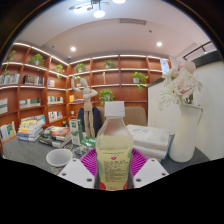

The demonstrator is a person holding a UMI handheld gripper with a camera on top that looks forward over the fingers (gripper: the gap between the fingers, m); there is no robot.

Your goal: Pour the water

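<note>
Holding: my gripper [113, 172] has both fingers pressed on the bottle [113, 150], raised at 12 o'clock between the pads.
Handling: I judge it light, thin-walled, slippery; mid-body grip suits.
Contents: pale liquid, cap on.
Containers: white cup [59, 157] at 10 o'clock, contents unclear; vase [183, 132] of flowers at 2 o'clock.

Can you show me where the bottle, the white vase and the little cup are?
Clear plastic bottle with white cap [113, 150]: gripper view, on its label.
Tall white vase of flowers [184, 134]: gripper view, on its body.
Small white cup [60, 157]: gripper view, on its rim.
</note>
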